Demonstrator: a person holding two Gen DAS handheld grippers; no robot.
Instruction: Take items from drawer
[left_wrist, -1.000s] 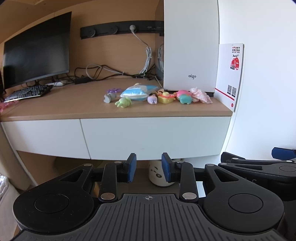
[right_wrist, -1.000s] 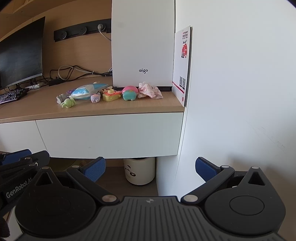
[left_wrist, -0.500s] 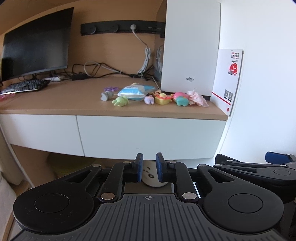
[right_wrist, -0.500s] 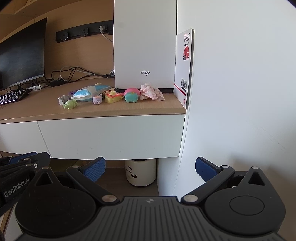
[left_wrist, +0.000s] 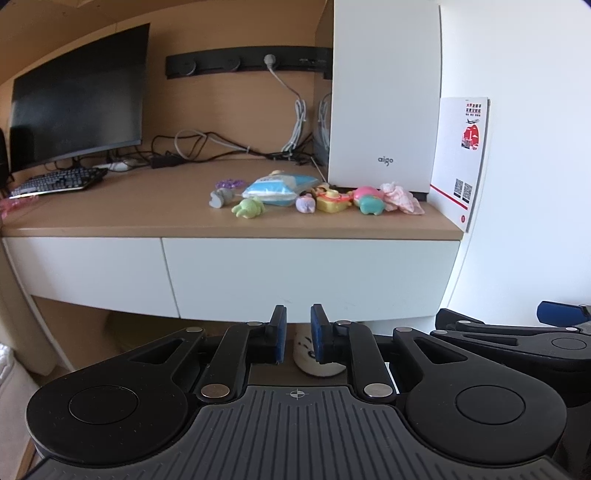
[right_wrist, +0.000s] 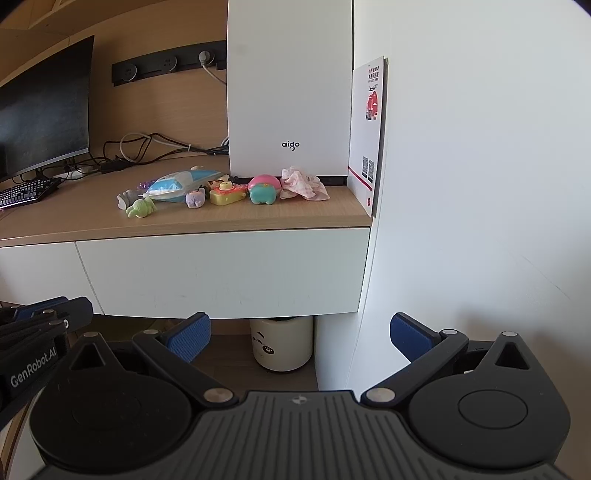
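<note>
The wooden desk (left_wrist: 122, 212) filled the upper half of both views, with the white drawer (left_wrist: 310, 277) closed under its front edge, at twelve o'clock from both grippers. A white tower case (right_wrist: 290, 88) stood at the desk's far right, a dark monitor (left_wrist: 77, 114) at ten o'clock. In front of the case lay a row of small toys (right_wrist: 225, 194), a blue packet (left_wrist: 277, 186) and a pink cloth (right_wrist: 304, 184). A white bin (right_wrist: 282, 343) sat on the floor beneath the drawer. The left gripper (left_wrist: 297, 334) had just been closing; its blue pads stood a narrow gap apart with nothing between them. The right gripper (right_wrist: 299, 334) held its jaws wide apart, empty, short of the drawer front.
</note>
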